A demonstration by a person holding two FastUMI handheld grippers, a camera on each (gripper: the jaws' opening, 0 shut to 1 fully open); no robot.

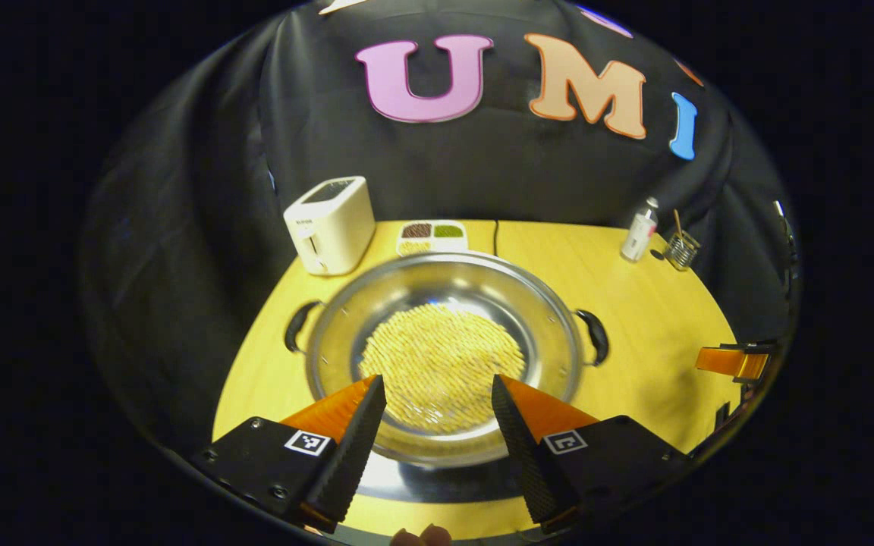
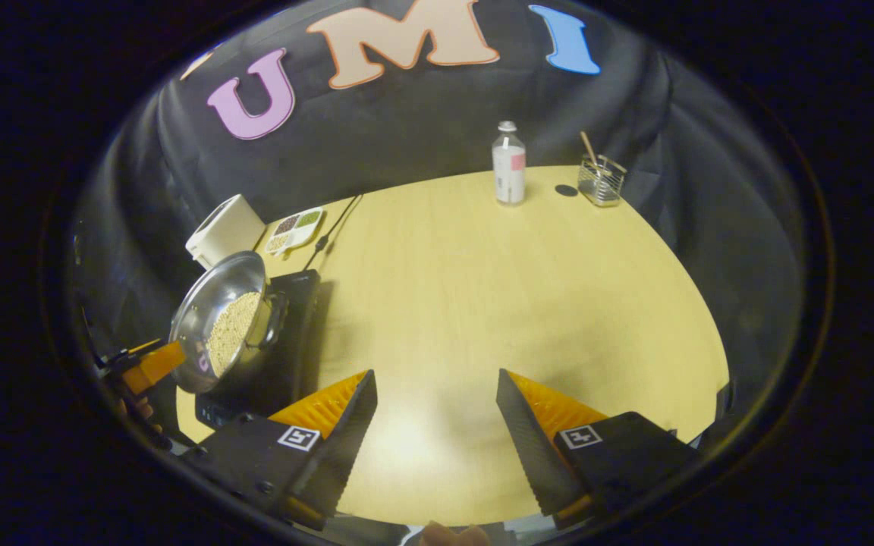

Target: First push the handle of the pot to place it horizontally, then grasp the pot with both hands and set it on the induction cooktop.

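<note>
Left gripper (image 1: 437, 402) hovers over the pot's near rim, fingers wide, gripping nothing. Pot (image 1: 444, 280): wide shallow steel pan, pale grain-like fill, sitting on the black induction cooktop (image 2: 297, 303) at 9 o'clock in the right gripper view. Handles lie horizontal: left handle (image 1: 295, 326) at 9 o'clock of the pot, right handle (image 1: 595, 336) at 3. Likely heavy for its size, rigid, steel slippery; loose fill shifts if tilted. Best hold is both black handles, kept level. Right gripper (image 2: 437, 402) is well apart over bare table (image 2: 520, 303), fingers wide, empty.
</note>
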